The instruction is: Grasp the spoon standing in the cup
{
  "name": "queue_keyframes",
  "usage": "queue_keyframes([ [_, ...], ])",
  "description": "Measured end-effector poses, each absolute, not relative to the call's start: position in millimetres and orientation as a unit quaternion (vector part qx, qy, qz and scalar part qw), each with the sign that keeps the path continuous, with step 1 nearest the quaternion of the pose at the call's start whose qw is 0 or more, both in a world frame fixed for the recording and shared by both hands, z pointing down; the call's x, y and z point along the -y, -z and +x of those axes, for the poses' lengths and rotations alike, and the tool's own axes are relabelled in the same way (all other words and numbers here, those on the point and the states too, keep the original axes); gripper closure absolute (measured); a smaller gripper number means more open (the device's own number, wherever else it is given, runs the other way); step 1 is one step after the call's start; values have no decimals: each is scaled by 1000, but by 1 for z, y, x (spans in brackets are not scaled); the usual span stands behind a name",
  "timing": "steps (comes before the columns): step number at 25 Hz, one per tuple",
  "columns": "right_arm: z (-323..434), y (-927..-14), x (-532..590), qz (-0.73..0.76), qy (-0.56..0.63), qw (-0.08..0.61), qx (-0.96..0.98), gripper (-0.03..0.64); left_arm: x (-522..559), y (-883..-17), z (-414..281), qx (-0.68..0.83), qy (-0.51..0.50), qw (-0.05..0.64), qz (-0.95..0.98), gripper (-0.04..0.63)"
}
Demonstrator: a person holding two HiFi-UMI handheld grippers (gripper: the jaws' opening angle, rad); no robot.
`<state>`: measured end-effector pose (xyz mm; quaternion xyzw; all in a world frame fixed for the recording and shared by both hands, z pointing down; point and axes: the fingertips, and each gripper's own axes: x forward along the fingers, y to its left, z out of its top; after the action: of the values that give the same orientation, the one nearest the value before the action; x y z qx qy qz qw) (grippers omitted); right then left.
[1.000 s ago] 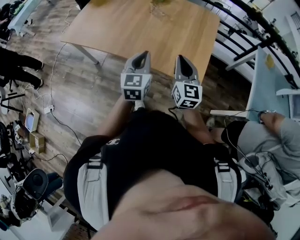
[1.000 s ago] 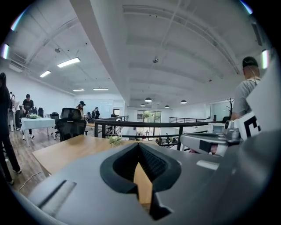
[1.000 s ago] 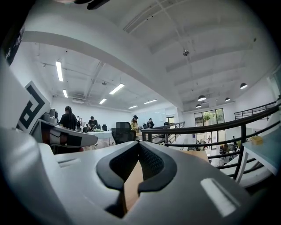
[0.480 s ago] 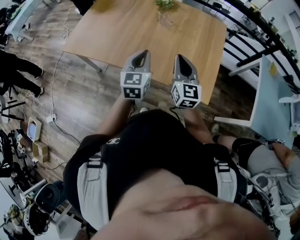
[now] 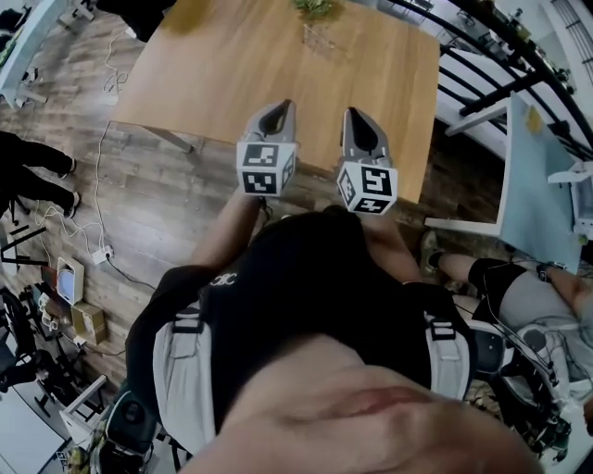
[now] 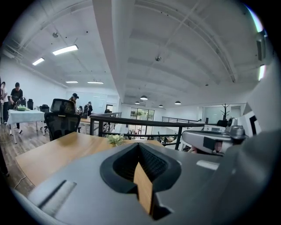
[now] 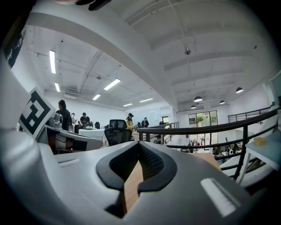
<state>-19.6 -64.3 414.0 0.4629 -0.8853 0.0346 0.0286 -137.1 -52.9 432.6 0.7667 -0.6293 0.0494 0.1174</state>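
Note:
No cup or spoon shows in any view. I hold both grippers side by side over the near edge of a wooden table [image 5: 232,65]. My left gripper [image 5: 278,107] and my right gripper [image 5: 357,115] point toward the table's far end, each with its jaws together and nothing between them. In the left gripper view, the left gripper [image 6: 139,148] aims level across the tabletop [image 6: 57,151]. The right gripper [image 7: 139,148] looks past the table toward a railing.
A small plant in a glass vase [image 5: 315,9] stands at the table's far edge, and the plant [image 6: 115,139] also shows in the left gripper view. A black railing [image 5: 500,74] and a white desk [image 5: 533,167] lie to the right. A seated person [image 5: 533,301] is at right. Cables and boxes [image 5: 79,278] litter the floor at left.
The table has come closer and the floor clutter has slid back past me. Both grippers hold the same pose, now further over the table's near edge.

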Motion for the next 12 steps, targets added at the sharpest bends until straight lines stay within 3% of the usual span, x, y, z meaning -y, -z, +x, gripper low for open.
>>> queue_keyframes([
  [12, -2, -425, 104, 489, -56, 27, 870, 618, 93, -441, -118, 604, -69, 114, 786, 584],
])
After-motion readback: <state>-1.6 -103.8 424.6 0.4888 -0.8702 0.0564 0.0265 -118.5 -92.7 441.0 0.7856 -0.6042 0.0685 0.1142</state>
